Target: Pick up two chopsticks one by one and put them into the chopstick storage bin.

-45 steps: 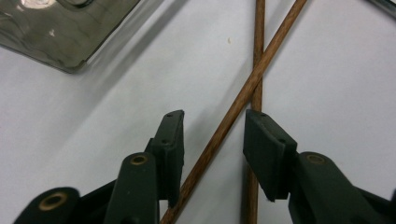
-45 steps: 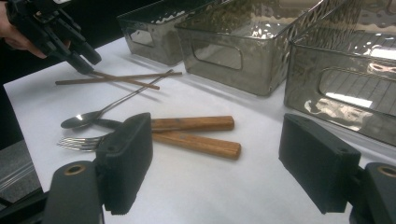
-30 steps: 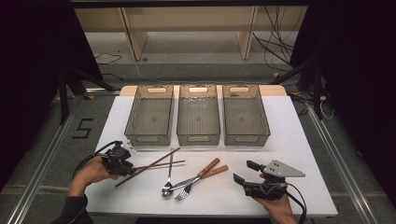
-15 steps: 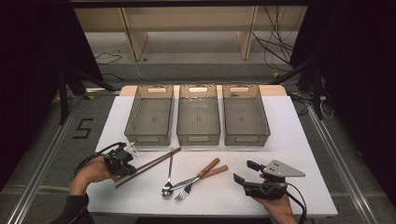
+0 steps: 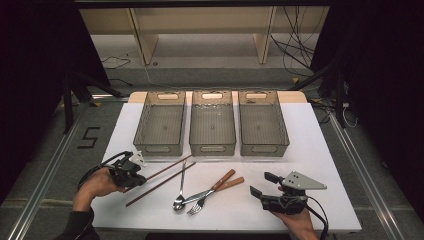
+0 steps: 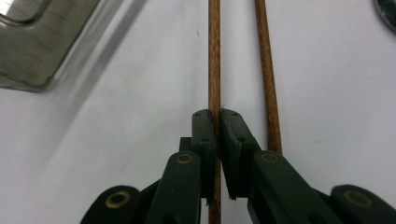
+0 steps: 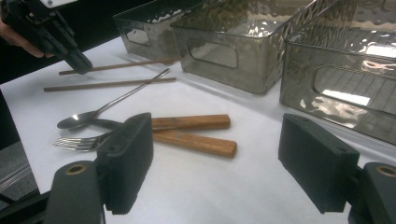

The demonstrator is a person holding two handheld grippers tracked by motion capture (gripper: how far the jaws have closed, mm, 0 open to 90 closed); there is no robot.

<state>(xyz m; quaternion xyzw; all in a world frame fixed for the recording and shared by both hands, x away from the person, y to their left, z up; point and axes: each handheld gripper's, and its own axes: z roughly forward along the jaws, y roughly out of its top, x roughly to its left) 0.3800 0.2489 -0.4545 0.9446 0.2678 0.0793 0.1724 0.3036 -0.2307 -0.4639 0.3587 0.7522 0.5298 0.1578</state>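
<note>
Black left gripper (image 6: pixel 217 122) pinches a brown chopstick (image 6: pixel 214 56), its brown twin (image 6: pixel 267 70) just beside, on white table (image 6: pixel 116 140).

A white table with bins and things to eat with

The table (image 5: pixel 320 150) holds three clear bins (image 5: pixel 212 129) in a row at the back; nearer lie two brown chopsticks (image 5: pixel 167 181), one maybe lifted a little, a spoon (image 5: pixel 180 192) and a wooden-handled fork (image 5: pixel 212 193).
</note>
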